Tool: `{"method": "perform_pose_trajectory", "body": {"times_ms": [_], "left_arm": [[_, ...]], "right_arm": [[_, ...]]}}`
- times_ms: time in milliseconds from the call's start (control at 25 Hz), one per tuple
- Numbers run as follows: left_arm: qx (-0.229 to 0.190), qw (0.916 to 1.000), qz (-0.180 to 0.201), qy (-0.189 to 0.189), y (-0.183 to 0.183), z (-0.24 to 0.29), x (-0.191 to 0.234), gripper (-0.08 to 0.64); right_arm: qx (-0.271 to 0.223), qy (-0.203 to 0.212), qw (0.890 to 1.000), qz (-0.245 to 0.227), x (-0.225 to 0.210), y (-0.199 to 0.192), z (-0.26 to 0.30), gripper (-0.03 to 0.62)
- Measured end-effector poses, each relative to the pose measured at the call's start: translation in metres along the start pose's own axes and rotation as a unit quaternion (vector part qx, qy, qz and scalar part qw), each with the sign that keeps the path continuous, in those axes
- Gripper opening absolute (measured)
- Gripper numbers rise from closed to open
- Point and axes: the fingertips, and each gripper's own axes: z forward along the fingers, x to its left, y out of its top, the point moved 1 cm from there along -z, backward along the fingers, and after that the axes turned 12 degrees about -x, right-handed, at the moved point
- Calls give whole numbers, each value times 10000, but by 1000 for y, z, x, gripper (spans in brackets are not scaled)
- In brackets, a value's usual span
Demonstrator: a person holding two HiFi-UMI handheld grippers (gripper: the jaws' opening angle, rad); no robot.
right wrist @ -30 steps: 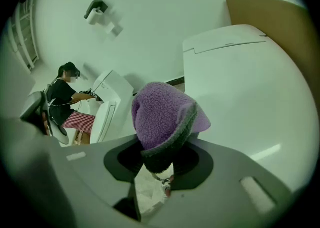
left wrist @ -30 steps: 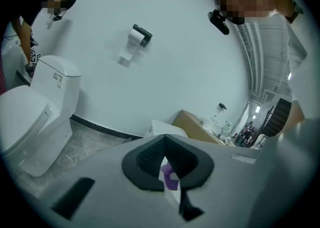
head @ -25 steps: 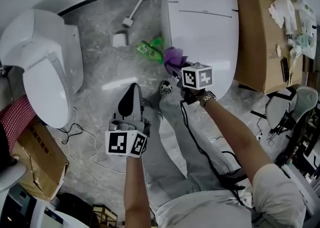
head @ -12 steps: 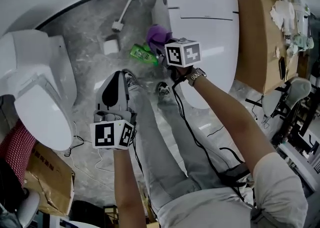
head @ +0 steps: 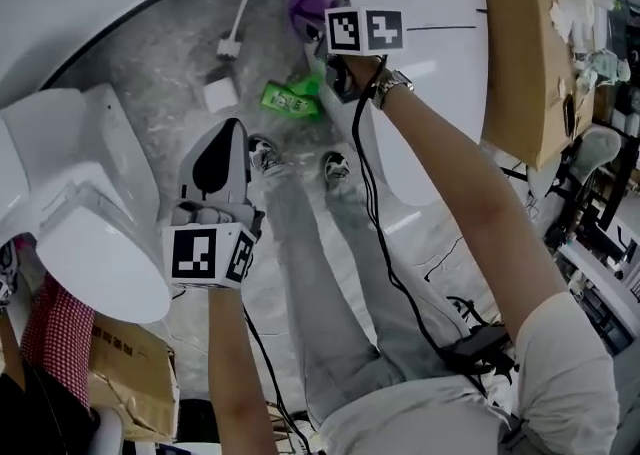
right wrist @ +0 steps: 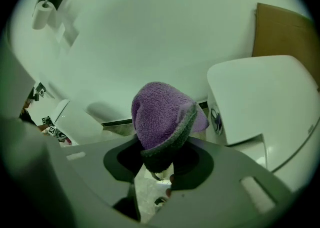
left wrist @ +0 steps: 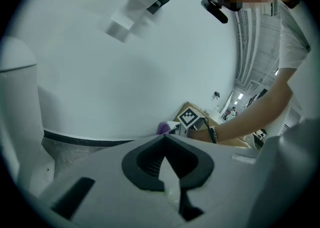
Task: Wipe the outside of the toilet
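Currently, the right gripper [head: 322,21] is clamping a purple cloth [right wrist: 162,117]. Its jaws are closing narrowly on the bunched lower end, and the fluffy part is sticking out past the tips. In the head view the cloth is sitting at 12 o'clock, just beside the left flank of the toilet [head: 420,3], which is filling the 1 o'clock area. Contact between cloth and porcelain is not confirmable from either view.

The left gripper [left wrist: 162,167] is hanging at 8 o'clock with its jaws pressed together on nothing, pointing at the wall.

Judgement: the step in hand is bringing the cloth onto the toilet's side wall. To do it well, the loose face of the cloth should be pressing flat on the shell and travelling in long overlapping passes, with the jaw tips staying off the porcelain. The grip looks firm enough.
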Motion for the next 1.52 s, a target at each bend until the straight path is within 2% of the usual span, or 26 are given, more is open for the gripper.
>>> {"method": "perform_pose_trajectory", "body": {"times_ms": [160, 320, 520, 680, 800, 960, 1120, 1520], "left_arm": [[-48, 9999, -124, -69, 0, 11, 12, 6], [-32, 9997, -229, -82, -4, 17, 16, 6], [142, 9993, -322, -81, -19, 17, 14, 6], [218, 9990, -367, -99, -30, 17, 8, 6], [246, 9988, -408, -88, -36, 19, 0, 6], [209, 9985, -488, -92, -40, 24, -14, 6], [268, 9984, -474, -155, -47, 24, -22, 6], [310, 9980, -553, 10, -58, 19, -20, 6]], "right_arm": [[-188, -295, 9992, -168, -18, 29, 16, 137], [-230, -500, 9985, 55, -31, 38, 24, 134], [-60, -965, 9946, 376, -40, 16, 24, 129], [-88, -1404, 9893, 372, -45, 0, 13, 129], [-113, -1656, 9838, 678, -47, -17, 4, 126], [-185, -1973, 9705, 1371, -53, -43, -5, 126], [-435, -2266, 9487, 2160, -59, -71, -21, 124], [-739, -2620, 9127, 3048, -70, -122, -54, 123]]}}
